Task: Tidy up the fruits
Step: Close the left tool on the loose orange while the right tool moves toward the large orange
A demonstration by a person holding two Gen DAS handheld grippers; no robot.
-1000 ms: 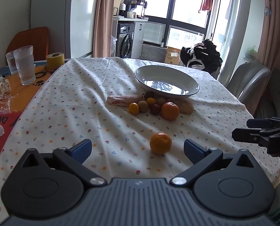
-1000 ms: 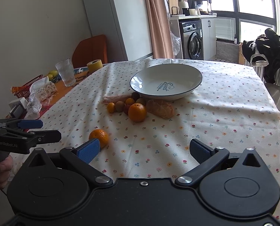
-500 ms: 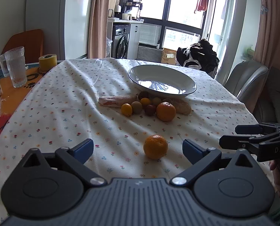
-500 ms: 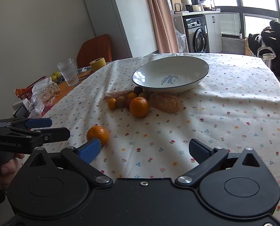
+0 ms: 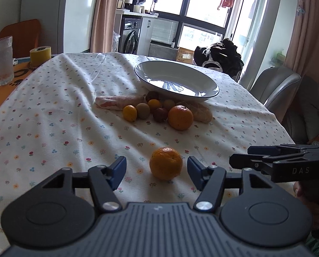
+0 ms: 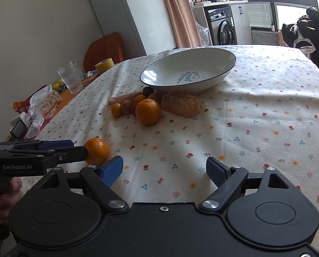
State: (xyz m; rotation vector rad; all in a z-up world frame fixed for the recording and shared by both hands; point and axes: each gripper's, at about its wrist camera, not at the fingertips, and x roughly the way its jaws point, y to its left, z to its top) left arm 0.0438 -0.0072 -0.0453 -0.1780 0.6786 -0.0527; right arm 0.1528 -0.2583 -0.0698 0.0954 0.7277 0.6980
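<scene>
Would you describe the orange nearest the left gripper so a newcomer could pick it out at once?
Start at the white bowl on the floral tablecloth; a cluster of fruit sits against its near side. Nearer the camera, the lone orange lies apart from the cluster, in front of the open left gripper. It touches no other fruit.

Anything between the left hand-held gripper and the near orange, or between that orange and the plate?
Nothing stands between the left hand-held gripper and the near orange. The fruit cluster, with a bigger orange, lies directly before the plate, so the orange must be lifted over.
</scene>
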